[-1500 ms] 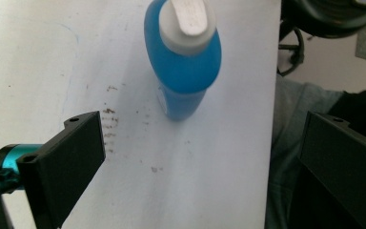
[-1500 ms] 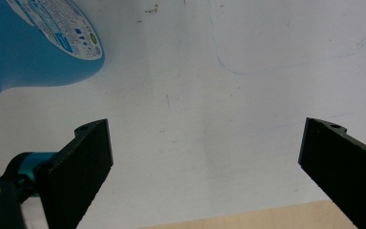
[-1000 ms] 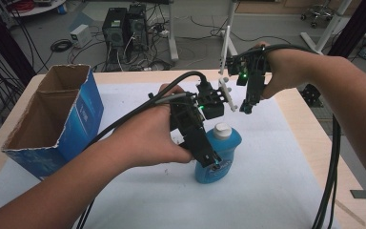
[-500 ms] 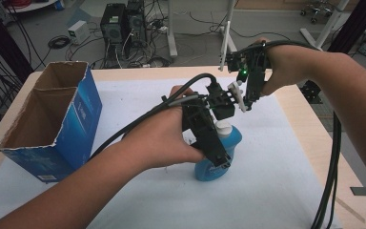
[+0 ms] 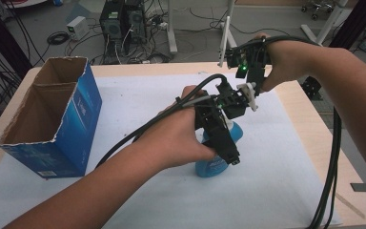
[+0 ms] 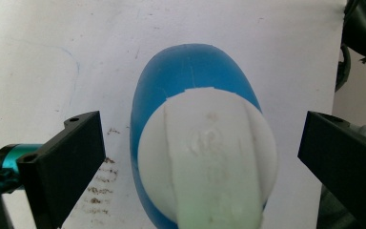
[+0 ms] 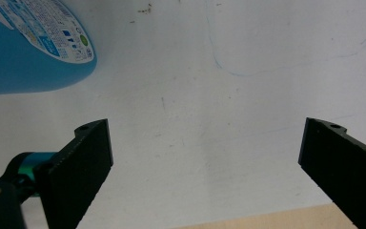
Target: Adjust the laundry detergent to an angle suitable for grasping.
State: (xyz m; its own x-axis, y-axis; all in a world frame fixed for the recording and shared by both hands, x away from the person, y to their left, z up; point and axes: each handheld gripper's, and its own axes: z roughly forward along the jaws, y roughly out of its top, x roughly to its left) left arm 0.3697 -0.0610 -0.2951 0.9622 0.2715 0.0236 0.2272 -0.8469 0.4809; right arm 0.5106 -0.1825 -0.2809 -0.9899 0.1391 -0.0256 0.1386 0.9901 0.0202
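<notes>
Blue detergent bottle [image 6: 190, 95] stands upright directly under the left tool [image 6: 198, 157] – jaws wide open, straddling its white cap [image 6: 207, 157], gripping nothing – right tool [image 7: 205, 167] open too, farther off.

We see both forearms bare, no sleeves. Left gripper [image 5: 231, 155] and right gripper [image 5: 250, 90]: black housings, thick black cables trailing toward 6 o'clock. Each has a small green LED lit; the right one carries a white fitting at its tip. In the gripper views, jaws are matte black rectangular blocks (ribbed inner faces), one screw hole apiece, teal cylinder at 8 o'clock.
</notes>
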